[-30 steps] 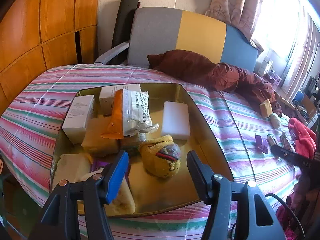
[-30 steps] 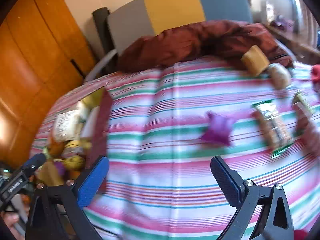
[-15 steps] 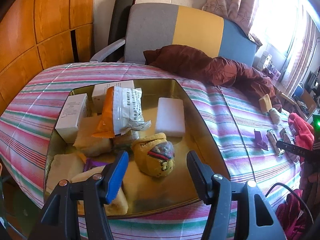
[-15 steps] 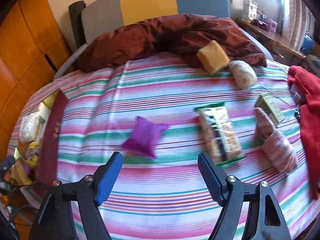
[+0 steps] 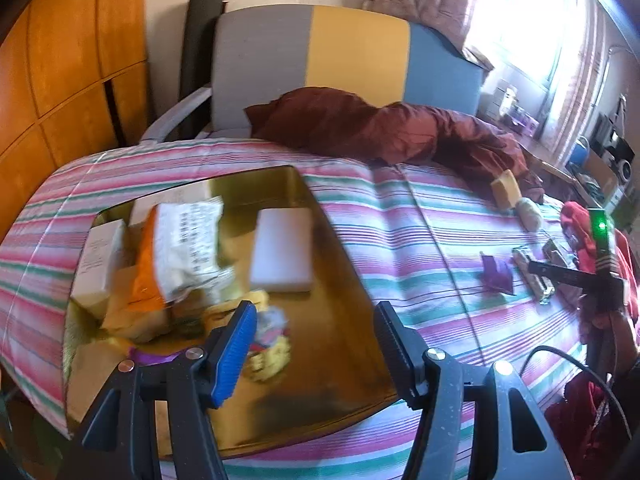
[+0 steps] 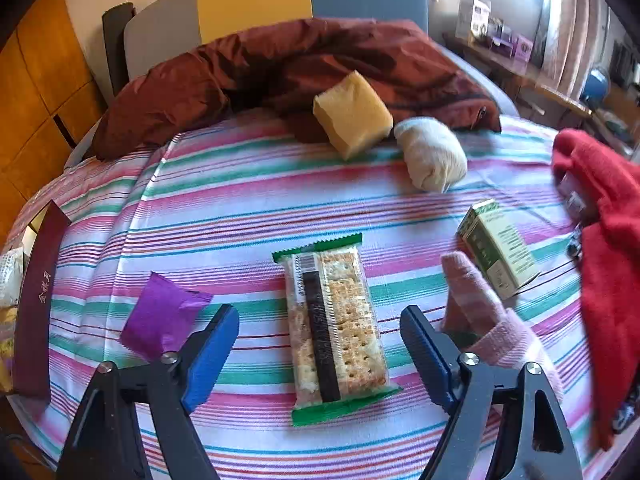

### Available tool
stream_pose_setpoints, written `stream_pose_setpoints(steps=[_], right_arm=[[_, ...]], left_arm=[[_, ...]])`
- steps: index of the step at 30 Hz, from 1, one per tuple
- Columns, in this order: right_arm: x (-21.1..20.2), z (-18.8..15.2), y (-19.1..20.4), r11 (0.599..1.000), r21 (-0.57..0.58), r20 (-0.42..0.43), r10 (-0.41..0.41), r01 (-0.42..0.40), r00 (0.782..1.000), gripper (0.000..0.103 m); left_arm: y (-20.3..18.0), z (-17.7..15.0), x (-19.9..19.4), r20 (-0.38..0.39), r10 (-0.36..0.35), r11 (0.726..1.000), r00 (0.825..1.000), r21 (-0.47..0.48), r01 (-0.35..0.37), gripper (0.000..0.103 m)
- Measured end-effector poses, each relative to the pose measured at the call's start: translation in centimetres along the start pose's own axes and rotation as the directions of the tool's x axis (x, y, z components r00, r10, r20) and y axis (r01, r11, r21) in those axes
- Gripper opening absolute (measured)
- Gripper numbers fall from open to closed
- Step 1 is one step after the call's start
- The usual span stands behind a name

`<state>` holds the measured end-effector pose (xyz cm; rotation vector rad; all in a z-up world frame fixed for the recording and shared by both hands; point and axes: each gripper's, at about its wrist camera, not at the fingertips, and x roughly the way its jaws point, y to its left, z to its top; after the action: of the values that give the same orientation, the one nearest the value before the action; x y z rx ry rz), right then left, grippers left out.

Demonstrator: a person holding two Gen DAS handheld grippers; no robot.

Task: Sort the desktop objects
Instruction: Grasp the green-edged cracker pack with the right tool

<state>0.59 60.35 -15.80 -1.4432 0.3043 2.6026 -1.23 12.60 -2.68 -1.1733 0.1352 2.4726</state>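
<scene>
On the striped bed [image 6: 248, 184], the gold box [image 5: 344, 264] holds sorted items. The cracker packet [image 6: 334, 328] lies between the right hand-held gripper's [image 6: 320, 344] spread jaws, which have just been widening, untouched. The left hand-held gripper [image 5: 312, 344] hangs half-spread, empty.

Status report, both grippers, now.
Left gripper open over gold tray, empty. Right gripper open, jaws just moving, straddling cracker packet. Nothing blocking.

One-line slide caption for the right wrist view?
Open right gripper poised over cracker packet on striped cloth, purple sachet alongside.
</scene>
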Motion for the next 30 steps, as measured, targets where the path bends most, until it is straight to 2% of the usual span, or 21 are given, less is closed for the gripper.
stream_pose_setpoints(steps=[5,8,11,15,24,30], right_arm=[[1.2,0.0,0.1,0.999,-0.021,-0.024,-0.029,0.029,0.999,0.084],[1.5,0.0,0.1,0.998,-0.029,-0.033,-0.049,0.048,0.998,0.082],[2.2,-0.1,-0.1,0.998,-0.026,-0.055,-0.055,0.053,0.997,0.074],[2.2,0.0,0.2,0.997,-0.055,-0.065,-0.06,0.057,0.996,0.054],[2.3,-0.1,0.4,0.995,-0.08,-0.09,-0.068,0.061,0.994,0.051],[2.2,-0.3,0.4,0.995,-0.083,-0.096,-0.063,0.055,0.993,0.051]], left_arm=[[-2.7,0.9,0.8,-0.011,-0.052,0.997,0.999,0.055,0.053,0.062],[-4.5,1.7,1.4,-0.027,-0.109,0.99,0.994,0.084,0.111,0.062],[-6.0,2.3,2.3,-0.045,-0.144,0.984,0.989,0.099,0.148,0.062],[-8.2,3.3,3.8,-0.069,-0.174,0.976,0.982,0.124,0.181,0.062],[-14.3,3.2,7.5,-0.149,-0.202,0.94,0.968,0.25,0.234,0.062],[-18.1,3.3,9.9,-0.211,-0.256,0.908,0.943,0.282,0.309,0.06]])
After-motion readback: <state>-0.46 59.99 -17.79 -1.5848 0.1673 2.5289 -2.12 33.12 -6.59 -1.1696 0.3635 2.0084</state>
